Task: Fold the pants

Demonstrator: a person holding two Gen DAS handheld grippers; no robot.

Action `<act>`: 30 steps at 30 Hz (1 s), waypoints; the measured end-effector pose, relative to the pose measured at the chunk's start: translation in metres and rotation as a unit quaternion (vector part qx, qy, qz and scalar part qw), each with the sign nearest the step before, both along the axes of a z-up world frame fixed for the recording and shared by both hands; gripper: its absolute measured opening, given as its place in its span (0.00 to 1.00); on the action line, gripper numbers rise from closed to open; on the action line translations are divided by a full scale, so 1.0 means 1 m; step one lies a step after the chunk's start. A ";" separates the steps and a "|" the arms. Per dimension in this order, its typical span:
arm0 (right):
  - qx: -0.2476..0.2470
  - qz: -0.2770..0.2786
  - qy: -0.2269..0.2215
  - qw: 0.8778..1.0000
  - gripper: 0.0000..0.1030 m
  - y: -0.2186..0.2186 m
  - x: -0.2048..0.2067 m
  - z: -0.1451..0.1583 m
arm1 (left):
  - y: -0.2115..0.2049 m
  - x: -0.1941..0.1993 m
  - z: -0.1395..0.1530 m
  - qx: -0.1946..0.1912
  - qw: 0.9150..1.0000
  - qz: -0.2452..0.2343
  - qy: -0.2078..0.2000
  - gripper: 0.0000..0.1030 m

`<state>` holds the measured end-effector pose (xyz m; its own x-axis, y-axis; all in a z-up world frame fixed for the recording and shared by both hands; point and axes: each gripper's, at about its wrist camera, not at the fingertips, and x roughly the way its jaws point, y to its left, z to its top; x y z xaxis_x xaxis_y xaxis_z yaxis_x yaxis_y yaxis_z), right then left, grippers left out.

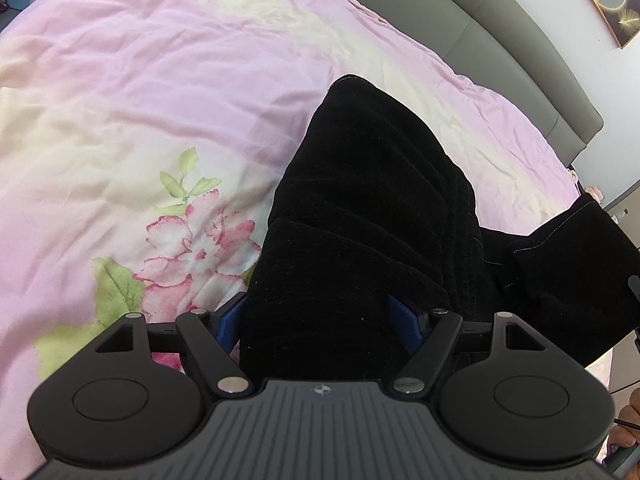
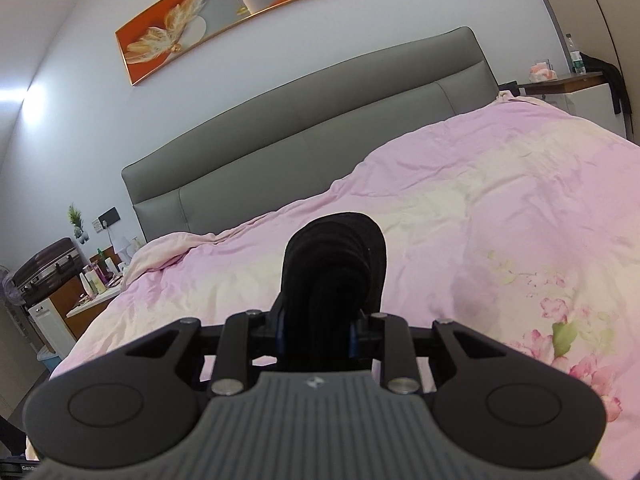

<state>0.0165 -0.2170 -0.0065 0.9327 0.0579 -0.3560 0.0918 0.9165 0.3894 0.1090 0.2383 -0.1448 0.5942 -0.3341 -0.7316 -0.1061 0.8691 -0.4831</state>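
The black pants (image 1: 372,208) hang in folds above a pink floral bedspread (image 1: 160,100). My left gripper (image 1: 318,320) is shut on a thick bunch of the pants; its blue fingers (image 1: 404,324) show on both sides of the cloth. The pants stretch right to a stitched hem part (image 1: 576,256). In the right wrist view my right gripper (image 2: 318,336) is shut on another bunch of the pants (image 2: 336,264), which sticks up beyond the fingers over the bedspread (image 2: 480,220).
A grey padded headboard (image 2: 300,128) runs along the far side of the bed. A cluttered bedside table (image 2: 96,280) stands at its left, a shelf with a bottle (image 2: 572,72) at its right. A long painting (image 2: 240,8) hangs on the wall.
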 end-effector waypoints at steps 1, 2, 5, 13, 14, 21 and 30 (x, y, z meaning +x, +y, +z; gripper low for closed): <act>-0.001 0.000 -0.001 1.000 0.23 0.003 -0.001 0.001 | 0.000 0.000 0.000 0.002 1.000 -0.001 0.000 0.83; -0.001 0.001 -0.001 1.000 0.23 0.005 -0.001 0.002 | 0.000 0.000 0.000 0.003 1.000 -0.001 0.000 0.83; -0.006 0.003 -0.003 1.000 0.23 0.011 -0.001 0.006 | 0.000 0.000 0.000 0.002 1.000 0.000 0.001 0.83; -0.068 0.019 0.001 0.998 0.23 0.039 0.003 0.011 | -0.003 -0.003 0.007 0.038 0.999 -0.006 -0.013 0.84; -0.069 0.018 -0.001 0.997 0.23 0.040 0.002 0.012 | -0.005 -0.004 0.010 0.050 0.999 -0.008 -0.017 0.84; -0.154 0.092 -0.054 0.982 0.23 0.096 -0.010 0.021 | -0.002 -0.001 0.007 0.041 0.999 -0.005 -0.009 0.84; -0.302 0.258 -0.123 0.909 0.23 0.235 -0.034 -0.007 | 0.019 -0.005 0.015 0.033 0.999 0.009 -0.005 0.81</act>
